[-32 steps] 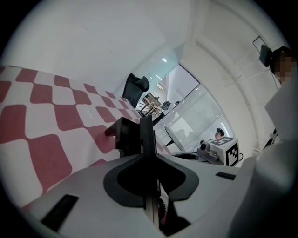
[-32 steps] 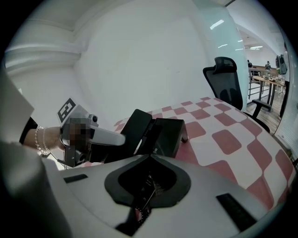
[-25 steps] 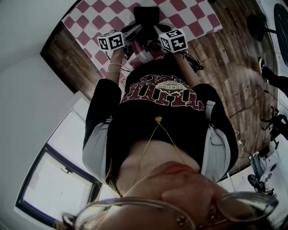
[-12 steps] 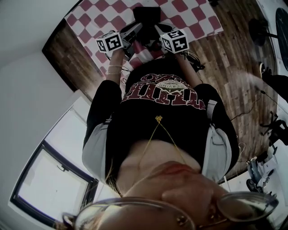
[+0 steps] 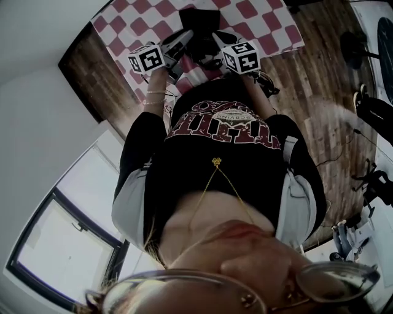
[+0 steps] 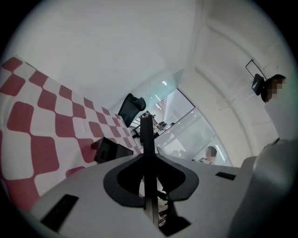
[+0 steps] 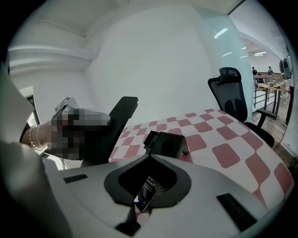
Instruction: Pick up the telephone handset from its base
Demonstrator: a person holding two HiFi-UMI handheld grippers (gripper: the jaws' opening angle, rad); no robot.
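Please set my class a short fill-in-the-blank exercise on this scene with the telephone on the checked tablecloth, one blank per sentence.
1. The tablecloth is checked in white and ___.
2. In the right gripper view, a black office ___ stands beyond the table's far edge.
3. The left gripper holds the handset clear of its ___.

Missing words: red; chair; base.

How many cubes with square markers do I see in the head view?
2. The left cube and the right cube sit side by side over the checkered cloth, near the top. None seems hidden.
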